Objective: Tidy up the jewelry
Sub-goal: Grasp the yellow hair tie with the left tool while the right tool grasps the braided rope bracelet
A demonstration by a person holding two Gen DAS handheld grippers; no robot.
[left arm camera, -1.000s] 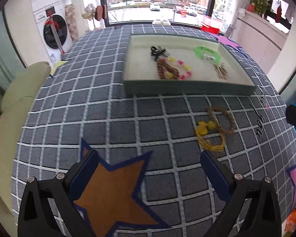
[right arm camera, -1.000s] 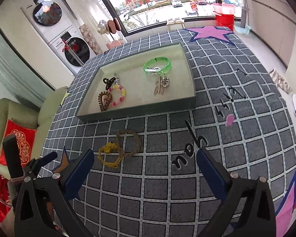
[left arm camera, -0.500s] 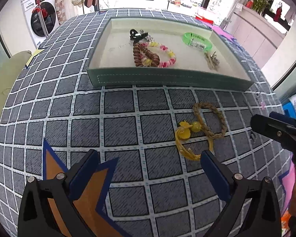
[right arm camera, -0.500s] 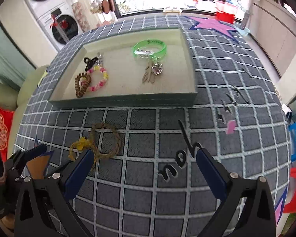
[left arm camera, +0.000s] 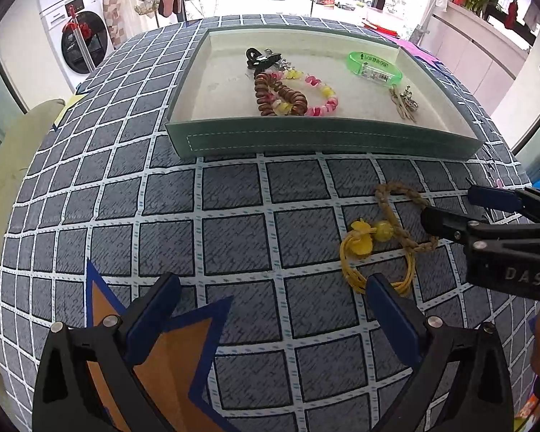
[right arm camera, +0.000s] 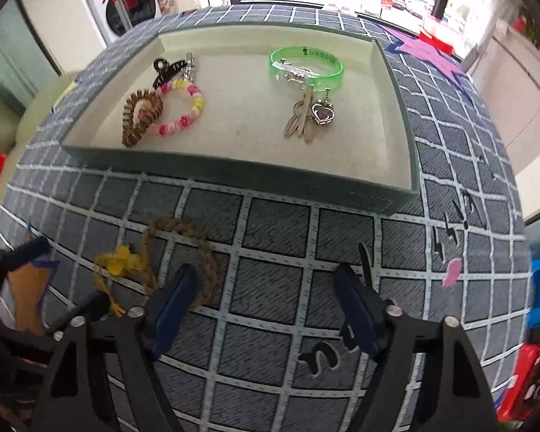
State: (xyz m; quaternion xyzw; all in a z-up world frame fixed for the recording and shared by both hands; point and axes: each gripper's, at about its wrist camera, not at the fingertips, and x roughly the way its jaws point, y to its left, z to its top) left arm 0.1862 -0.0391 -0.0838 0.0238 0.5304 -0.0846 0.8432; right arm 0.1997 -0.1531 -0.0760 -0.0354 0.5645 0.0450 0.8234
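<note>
While the tray (right arm camera: 230,176) holds sorted pieces, the braided bracelet (right arm camera: 183,252), lower left on the cloth, is approached by the right gripper (right arm camera: 266,309), jaws closing, nothing yet clamped; alignment over its loop is needed next.

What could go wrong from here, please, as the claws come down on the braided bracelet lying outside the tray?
The right claw is closing with only one finger over the braided bracelet; nothing sits between the jaws, so it may pinch tablecloth instead. The yellow cord is tangled with the bracelet, so lifting one could drag the other. The open left claw sits close by, so the two could collide.
</note>
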